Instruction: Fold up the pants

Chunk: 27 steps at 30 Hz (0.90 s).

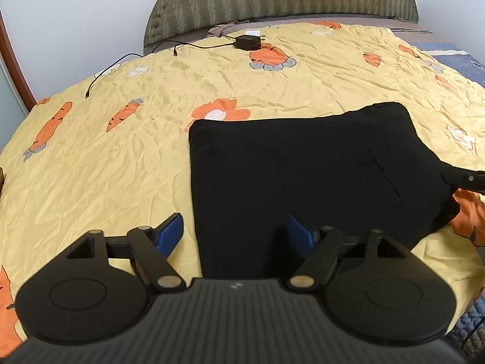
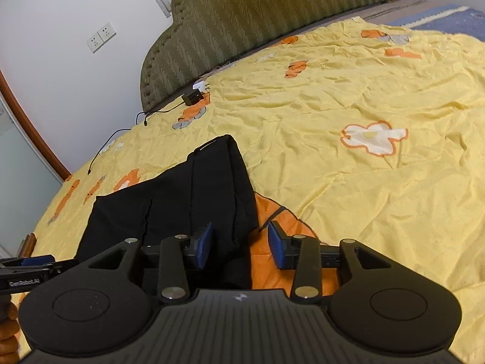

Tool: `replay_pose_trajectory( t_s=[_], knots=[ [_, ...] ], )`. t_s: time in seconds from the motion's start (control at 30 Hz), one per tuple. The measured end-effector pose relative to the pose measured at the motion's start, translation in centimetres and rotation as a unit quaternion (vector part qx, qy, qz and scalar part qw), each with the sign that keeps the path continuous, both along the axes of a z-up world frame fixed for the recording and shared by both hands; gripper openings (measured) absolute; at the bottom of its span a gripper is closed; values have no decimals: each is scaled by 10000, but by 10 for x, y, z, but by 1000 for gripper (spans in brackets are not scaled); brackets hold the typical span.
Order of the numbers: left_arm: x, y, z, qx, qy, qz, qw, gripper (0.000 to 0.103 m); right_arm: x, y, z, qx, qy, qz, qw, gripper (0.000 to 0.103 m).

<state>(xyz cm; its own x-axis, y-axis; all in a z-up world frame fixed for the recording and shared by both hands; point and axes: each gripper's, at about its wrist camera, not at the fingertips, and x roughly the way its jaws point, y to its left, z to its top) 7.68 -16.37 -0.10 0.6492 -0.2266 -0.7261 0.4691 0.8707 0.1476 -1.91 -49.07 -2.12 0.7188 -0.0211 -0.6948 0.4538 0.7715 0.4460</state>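
Observation:
The black pants lie folded into a rough rectangle on the yellow bedspread. My left gripper is open, its blue pads astride the pants' near left edge. In the right wrist view the pants run up the left middle. My right gripper is open around the pants' near right edge, above an orange patch of the bedspread. Part of the right gripper shows at the right edge of the left wrist view. The left gripper's side shows at the lower left of the right wrist view.
A black charger with a loose black cable lies near the green padded headboard. A blue quilt lies at the far right. The charger also shows in the right wrist view. Wall sockets are on the white wall.

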Motion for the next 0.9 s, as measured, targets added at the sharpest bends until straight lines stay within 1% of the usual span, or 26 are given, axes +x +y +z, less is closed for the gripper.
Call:
replay_pose_trajectory(
  t_s=[0.07, 0.13, 0.17, 0.2, 0.27, 0.33, 0.4, 0.43, 0.47, 0.53, 0.6, 0.63, 0.67, 0.7, 0.73, 0.77, 0.8, 0.83, 0.9],
  knots=[
    [3, 1, -1, -11, 0, 51, 10000, 81, -4, -3, -3, 246, -17, -81, 9997, 51],
    [8, 6, -3, -76, 40, 108, 9999, 84, -7, -7, -8, 587, -64, -122, 9982, 53],
    [13, 10, -4, -150, 110, 176, 9997, 88, -9, -9, -10, 753, -96, -131, 9970, 53],
    [19, 14, -5, -241, 205, 250, 9992, 89, -9, -10, -13, 918, -116, -147, 9956, 53],
    [34, 26, -10, -547, 572, 411, 9960, 89, -9, -12, -19, 1235, -131, -182, 9921, 55],
    [50, 37, -17, -891, 1036, 530, 9892, 90, -6, -14, -24, 1420, -136, -194, 9896, 55],
    [66, 48, -26, -1303, 1551, 626, 9773, 90, -2, -12, -24, 1435, -124, -188, 9894, 57],
    [72, 51, -30, -1482, 1743, 636, 9714, 91, 1, -12, -24, 1471, -117, -180, 9889, 62],
    [76, 53, -32, -1631, 1819, 654, 9675, 94, 3, -12, -23, 1480, -113, -192, 9887, 64],
    [82, 53, -32, -1854, 1877, 640, 9624, 94, 9, -11, -24, 1457, -109, -259, 9889, 64],
    [85, 47, -32, -1975, 1980, 538, 9586, 94, 19, -11, -29, 1695, -183, -188, 9852, 64],
    [86, 43, -31, -2036, 2015, 463, 9570, 94, 23, -9, -31, 1756, -205, -178, 9841, 64],
    [86, 38, -31, -2062, 2048, 386, 9561, 93, 27, -7, -32, 1713, -222, -151, 9848, 64],
    [86, 33, -30, -2055, 2028, 345, 9568, 91, 30, -4, -32, 1667, -239, -104, 9857, 63],
    [86, 30, -30, -2049, 1989, 317, 9578, 90, 32, -3, -33, 1627, -249, -96, 9863, 60],
    [87, 27, -32, -2058, 1962, 290, 9583, 86, 33, -2, -33, 1588, -236, -117, 9870, 50],
    [88, 27, -33, -2064, 1961, 322, 9581, 81, 33, -2, -34, 1533, -192, -147, 9879, 45],
    [89, 30, -33, -2127, 1950, 377, 9567, 76, 33, -3, -34, 1494, -154, -178, 9885, 39],
    [94, 42, -33, -2398, 2079, 372, 9476, 61, 30, -2, -34, 1404, -144, -133, 9899, 36]
  ],
)
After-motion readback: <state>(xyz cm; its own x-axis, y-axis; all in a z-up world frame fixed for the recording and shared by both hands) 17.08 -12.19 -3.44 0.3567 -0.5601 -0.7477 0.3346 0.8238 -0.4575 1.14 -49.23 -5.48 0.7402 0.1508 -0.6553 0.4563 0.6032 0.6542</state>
